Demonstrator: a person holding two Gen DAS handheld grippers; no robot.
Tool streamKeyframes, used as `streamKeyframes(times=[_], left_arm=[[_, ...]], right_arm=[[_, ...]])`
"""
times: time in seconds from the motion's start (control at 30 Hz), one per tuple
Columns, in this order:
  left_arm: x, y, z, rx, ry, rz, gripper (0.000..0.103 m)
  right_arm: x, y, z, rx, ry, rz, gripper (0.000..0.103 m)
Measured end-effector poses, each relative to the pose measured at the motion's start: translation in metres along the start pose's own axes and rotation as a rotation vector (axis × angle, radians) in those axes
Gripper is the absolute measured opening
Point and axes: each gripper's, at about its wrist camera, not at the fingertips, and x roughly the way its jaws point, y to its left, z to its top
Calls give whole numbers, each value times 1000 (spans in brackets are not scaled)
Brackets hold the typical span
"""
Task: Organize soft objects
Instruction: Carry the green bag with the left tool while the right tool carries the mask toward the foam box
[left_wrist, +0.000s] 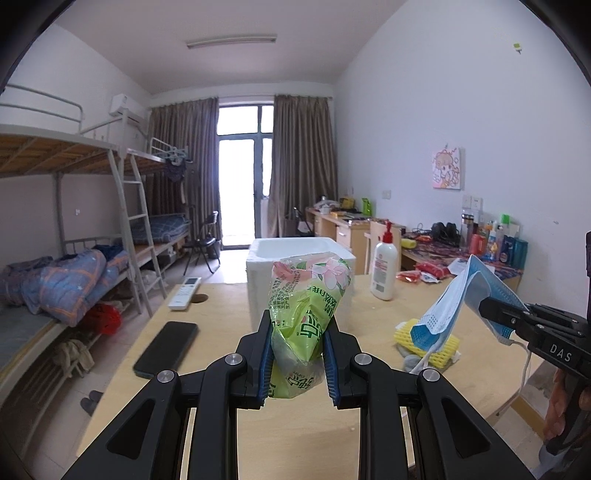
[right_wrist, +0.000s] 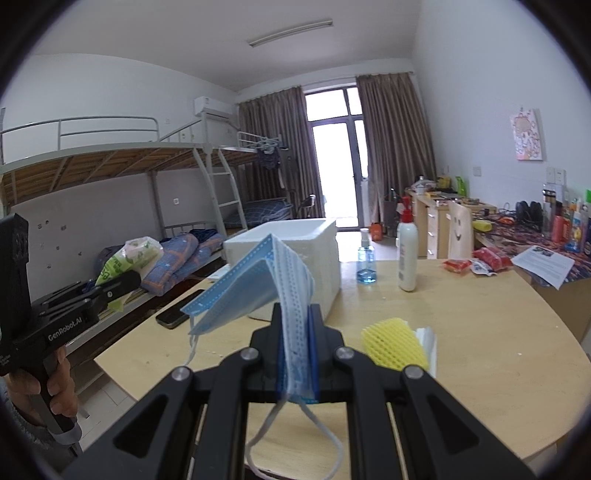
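Left wrist view, left to right: black phone (left_wrist: 166, 349) flat on the wooden table (left_wrist: 295, 435), white remote (left_wrist: 184, 292) beyond it by a round hole in the top. Left gripper (left_wrist: 297, 356) clamped on a green tissue pack (left_wrist: 304, 314) with flower print, held up off the table; printed text unreadable, pack's lower end partly behind the blue pads. White foam box (left_wrist: 301, 254) directly behind, front wall mostly blocked by the pack. White pump bottle (left_wrist: 384, 267) right of the box. Yellow foam net (left_wrist: 424, 341) on the table, half covered by the blue face masks (left_wrist: 469, 295) pinched in the right gripper (left_wrist: 487, 306); its handle cut off at frame edge, only fingertips of the holding hand visible. Right wrist view: left gripper (right_wrist: 125, 282) seen side-on at far left with tissue pack (right_wrist: 129, 256), hand (right_wrist: 33, 380) below cropped. Right gripper (right_wrist: 297, 347) fully closed on the masks (right_wrist: 266, 284), ear loops dangling under the jaws. Foam box (right_wrist: 295, 251) interior not visible in either view. Only here: small blue-liquid pump bottle (right_wrist: 365, 258) beside the white one (right_wrist: 406, 254), hidden in the other view. Foam net (right_wrist: 395, 343) unobstructed, something white (right_wrist: 426, 341) behind it, unidentifiable.
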Motion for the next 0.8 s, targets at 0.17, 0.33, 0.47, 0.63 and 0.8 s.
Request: streamKeyframes(times=[0.17,0.33,0.47,0.63,0.8], left_arm=[[2,8,-2,-6,1,18,25],[5,11,-2,-10,2,28,25],[8,13,-1,-15,2,36,25],[16,15,3,-23,11,32,25],[24,20,9,-23,6,37,25]], right_arm=[[7,8,0,-18,4,25,14],[15,10,1,-22,9,50,14],[21,10,3,-24,12,67,14],[30,9,7,-28,16,74,14],[35,5,12,-21,5,78,14]])
